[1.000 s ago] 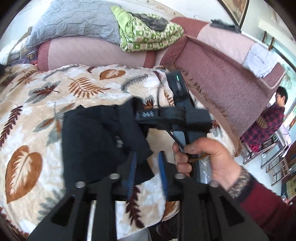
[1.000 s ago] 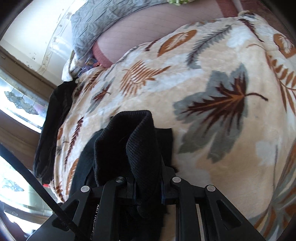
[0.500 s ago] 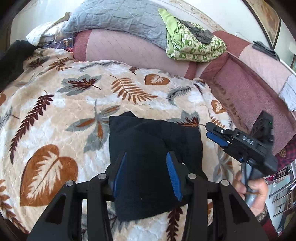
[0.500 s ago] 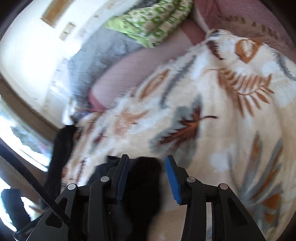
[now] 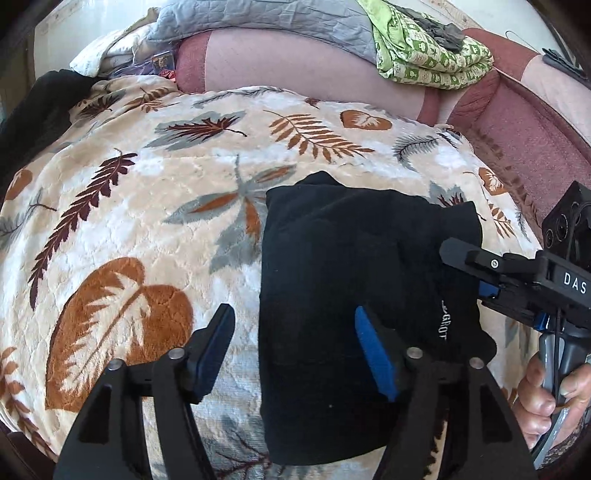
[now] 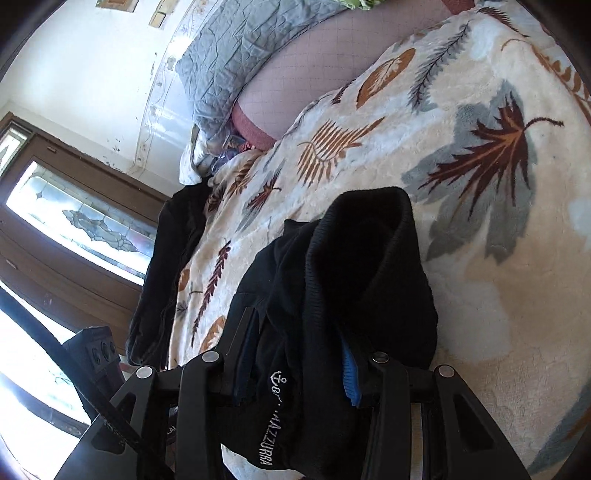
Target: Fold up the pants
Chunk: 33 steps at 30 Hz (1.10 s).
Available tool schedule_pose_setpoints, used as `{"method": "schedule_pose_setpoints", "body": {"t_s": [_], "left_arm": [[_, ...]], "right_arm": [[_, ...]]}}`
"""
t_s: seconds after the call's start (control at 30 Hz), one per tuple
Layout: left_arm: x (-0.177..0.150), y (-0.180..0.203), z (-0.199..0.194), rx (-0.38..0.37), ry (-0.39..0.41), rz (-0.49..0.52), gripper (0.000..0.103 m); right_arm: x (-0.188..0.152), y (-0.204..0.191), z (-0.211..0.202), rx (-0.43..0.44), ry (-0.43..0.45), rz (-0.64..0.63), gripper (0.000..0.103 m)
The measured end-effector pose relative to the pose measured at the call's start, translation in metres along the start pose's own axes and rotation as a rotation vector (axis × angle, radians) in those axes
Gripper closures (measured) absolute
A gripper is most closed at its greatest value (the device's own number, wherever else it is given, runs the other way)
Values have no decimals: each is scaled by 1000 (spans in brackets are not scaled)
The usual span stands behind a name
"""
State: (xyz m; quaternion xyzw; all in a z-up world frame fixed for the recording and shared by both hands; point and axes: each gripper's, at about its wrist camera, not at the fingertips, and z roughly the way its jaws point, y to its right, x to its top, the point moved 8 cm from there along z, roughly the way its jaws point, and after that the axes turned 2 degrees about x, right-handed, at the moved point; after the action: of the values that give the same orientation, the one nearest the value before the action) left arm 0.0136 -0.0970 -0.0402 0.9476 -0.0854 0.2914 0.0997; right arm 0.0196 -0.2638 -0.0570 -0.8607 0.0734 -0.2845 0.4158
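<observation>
The black pants (image 5: 354,295) lie folded into a compact rectangle on the leaf-patterned blanket (image 5: 147,206). My left gripper (image 5: 291,354) is open just above the near left edge of the pants, holding nothing. My right gripper (image 5: 476,273) shows at the right edge of the left wrist view, at the right side of the pants. In the right wrist view my right gripper (image 6: 295,354) is open, with the pants' ribbed cuff (image 6: 369,236) and a lettered edge bunched loosely between its fingers.
A pink sofa back (image 5: 295,66) runs behind the blanket, with a grey quilt (image 5: 258,18) and a green patterned cloth (image 5: 432,55) on it. A second dark garment (image 6: 166,266) lies at the blanket's far left edge. A window (image 6: 74,221) is beyond.
My right gripper opened and let go of the pants cuff, and the fold dropped flat. My left gripper opened wider and pulled back toward the near left edge.
</observation>
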Motion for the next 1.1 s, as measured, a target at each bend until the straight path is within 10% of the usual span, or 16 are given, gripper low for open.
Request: {"method": "schedule_pose_setpoints", "body": {"t_s": [0.37, 0.5, 0.63, 0.87, 1.1], "left_arm": [[-4, -12, -11, -85, 12, -33, 30], [-7, -16, -38, -90, 48, -50, 31], [-3, -11, -53, -133, 120, -75, 31], [-33, 4, -19, -174, 23, -96, 40], [-39, 0, -13, -217, 38, -142, 39]], "right_arm": [[11, 25, -24, -231, 64, -45, 62], [21, 31, -59, -413, 192, -110, 43], [33, 16, -83, -330, 289, -113, 43], [31, -54, -11, 40, -28, -101, 40], [31, -62, 105, -5, -308, -62, 39]]}}
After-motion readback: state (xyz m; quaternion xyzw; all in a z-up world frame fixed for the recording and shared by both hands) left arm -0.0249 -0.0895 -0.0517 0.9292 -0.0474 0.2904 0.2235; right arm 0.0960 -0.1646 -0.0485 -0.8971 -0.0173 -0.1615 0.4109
